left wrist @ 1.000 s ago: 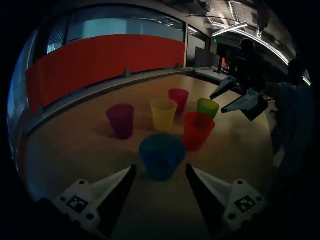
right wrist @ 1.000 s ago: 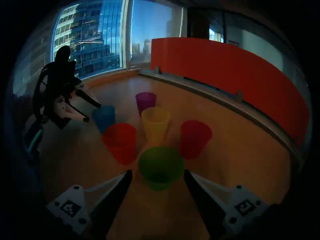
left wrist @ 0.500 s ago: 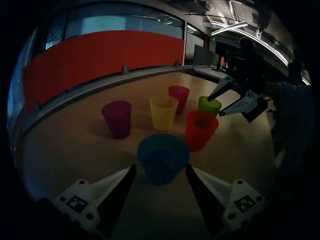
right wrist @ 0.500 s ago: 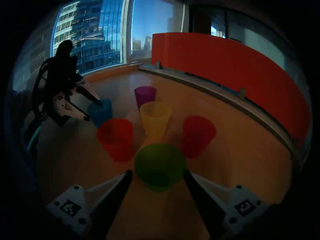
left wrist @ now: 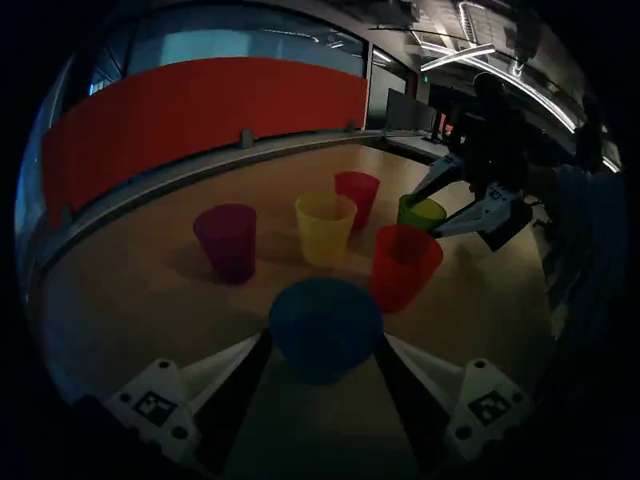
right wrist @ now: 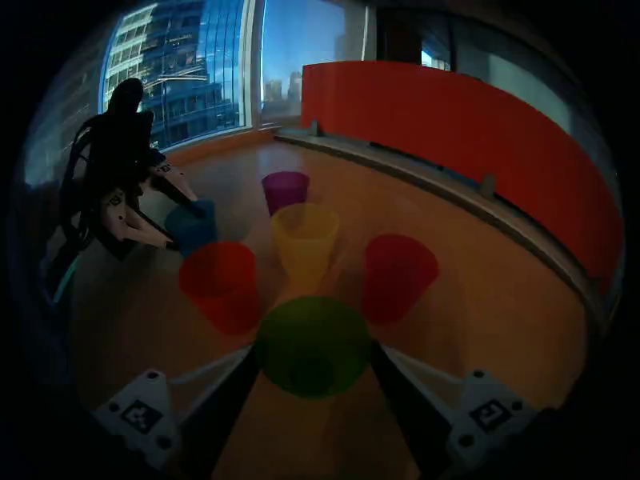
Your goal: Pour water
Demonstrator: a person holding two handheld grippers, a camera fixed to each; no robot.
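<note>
Two cups stand ready to be grasped, one for each hand. A translucent blue plastic cup point(left wrist: 324, 324) stands upright on the wooden tabletop point(left wrist: 136, 296), nearest the camera in the left gripper view. It sits between the spread fingers of the left hand-held gripper point(left wrist: 322, 338). That gripper is open, with a finger on either side of the cup; whether they touch it I cannot tell. In the right gripper view, a translucent green plastic cup point(right wrist: 312, 340) stands the same way between the open fingers of the right hand-held gripper point(right wrist: 314, 348).

The step in hand looks like the grasp that comes before a pour. To do it well, each gripper should probably close squarely on the cup wall below the rim. The squeeze should be gentle, since thin plastic likely flexes, and the lift straight up.

Four more cups stand upright around them, mouths up. A translucent red-orange plastic cup point(left wrist: 402, 266) stands near both and seems the likeliest to be bumped. Farther off are a translucent yellow plastic cup point(left wrist: 325, 230), a translucent purple plastic cup point(left wrist: 226, 242) and a translucent crimson plastic cup point(left wrist: 356, 196). The light is dim, so I cannot tell whether any cup holds water.
</note>
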